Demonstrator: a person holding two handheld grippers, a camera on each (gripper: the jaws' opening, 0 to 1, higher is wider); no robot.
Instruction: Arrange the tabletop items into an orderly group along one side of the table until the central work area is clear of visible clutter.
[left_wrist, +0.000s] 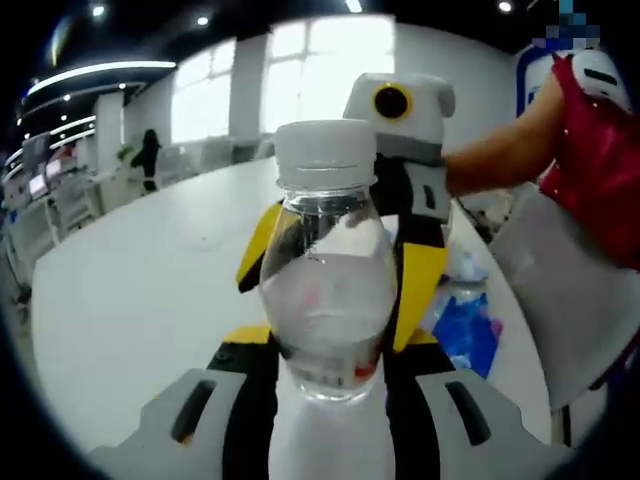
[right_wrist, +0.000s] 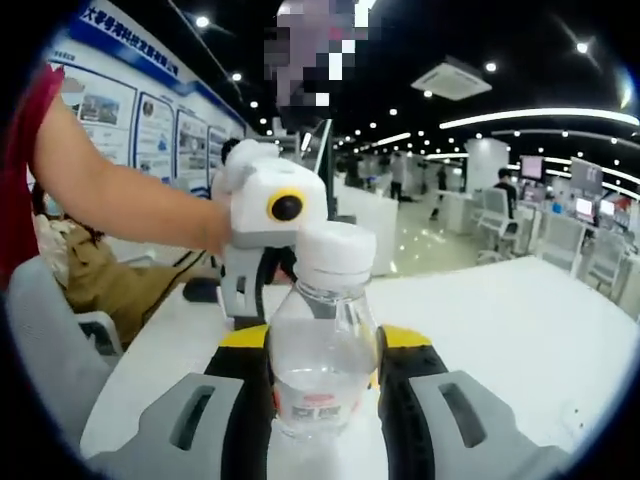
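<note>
Clear water bottle (left_wrist: 327, 270) with white cap (left_wrist: 325, 152) stands upright on the white table (left_wrist: 140, 290), pinched from opposite sides. Left gripper (left_wrist: 330, 390) jaws closed against its lower body; right gripper (right_wrist: 322, 395) jaws likewise clamped on it. Blue packet (left_wrist: 466, 330) lies just behind.

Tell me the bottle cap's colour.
White; the bottle cap shows best in the left gripper view.
</note>
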